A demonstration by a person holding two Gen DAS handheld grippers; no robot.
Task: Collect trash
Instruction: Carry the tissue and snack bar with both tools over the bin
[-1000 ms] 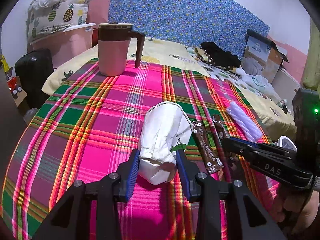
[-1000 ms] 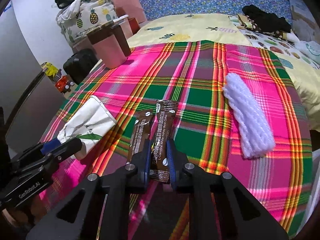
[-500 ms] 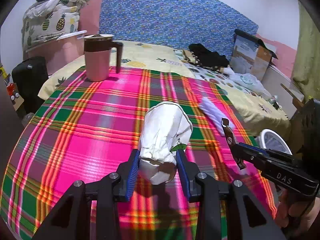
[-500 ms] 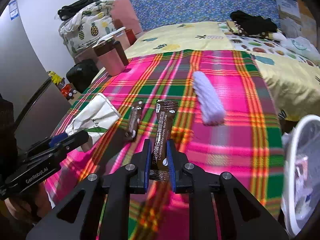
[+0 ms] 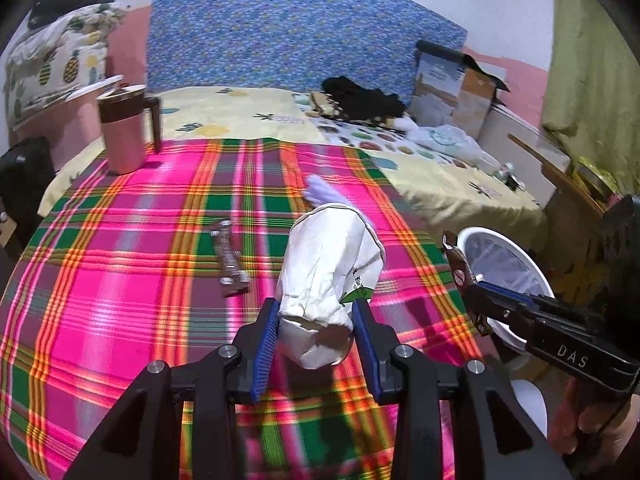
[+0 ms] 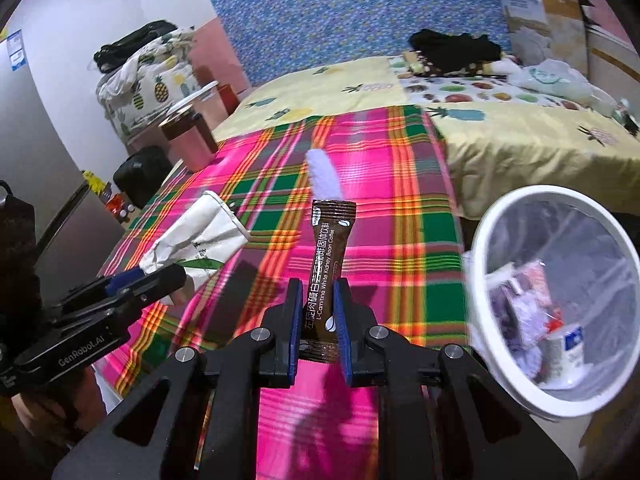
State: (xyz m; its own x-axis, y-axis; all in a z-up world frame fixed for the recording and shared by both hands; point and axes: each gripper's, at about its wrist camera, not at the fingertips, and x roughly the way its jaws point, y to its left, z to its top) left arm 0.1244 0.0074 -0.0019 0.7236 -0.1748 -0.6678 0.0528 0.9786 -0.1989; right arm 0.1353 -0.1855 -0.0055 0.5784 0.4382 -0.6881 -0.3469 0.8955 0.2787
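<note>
Trash was held in both grippers: the left gripper (image 5: 316, 334) had its jaws clamped on a crumpled white paper bag (image 5: 330, 264), the right gripper (image 6: 318, 322) on a brown coffee sachet (image 6: 329, 264). 1 more sachet (image 5: 230, 258) and a white knitted roll (image 6: 322, 176) lay on the plaid bed cover (image 5: 120, 280). Beside the bed's right edge stood a white bin (image 6: 486, 248).

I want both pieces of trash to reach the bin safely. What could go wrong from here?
1. The right claw grips the coffee sachet only near its lower end; the long free part may swing and catch the white bin rim.
2. The left claw pinches the crumpled paper bag at its narrow end, so it might slip out.
3. Another sachet and a white knitted roll lie on the plaid cloth and could be forgotten.
</note>
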